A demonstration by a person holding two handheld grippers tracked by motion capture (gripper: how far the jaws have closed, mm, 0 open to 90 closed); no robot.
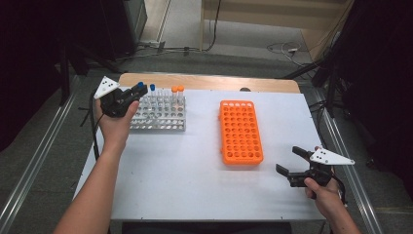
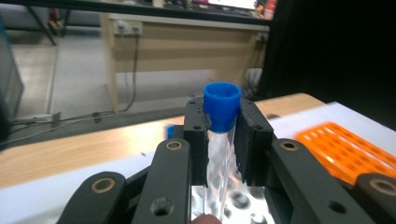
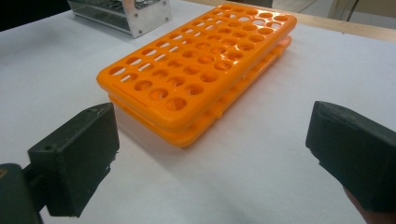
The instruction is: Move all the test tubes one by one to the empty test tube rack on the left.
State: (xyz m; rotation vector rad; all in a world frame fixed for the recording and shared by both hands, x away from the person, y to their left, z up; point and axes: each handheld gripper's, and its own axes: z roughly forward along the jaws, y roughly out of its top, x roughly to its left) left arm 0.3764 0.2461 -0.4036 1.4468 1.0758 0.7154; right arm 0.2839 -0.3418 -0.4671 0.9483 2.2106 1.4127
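Left gripper clamped on a blue-capped tube over the metal rack; right gripper empty.

The blue-capped tube (image 2: 221, 135) sits upright between the left gripper (image 2: 223, 140) pads, pinched just under the cap, at the far-left of the table (image 1: 195, 170), above the left end of the metal rack (image 1: 160, 117). Glass body hangs free below the pads, so a tilt or a knock on the rack's top plate could slip it out or crack it. One more blue-capped tube (image 1: 152, 88) and two orange-capped tubes (image 1: 178, 89) stand close by in the rack; a sideways sweep could clip them. Orange rack (image 1: 240, 131) lies mid-table, empty, holes small, so a misaligned insert would jam on the rim. Right gripper (image 1: 297, 163) at near-right, jaws wide apart, holding nothing, hovering near the orange rack's near end. No readable brand, label or writing on anything.
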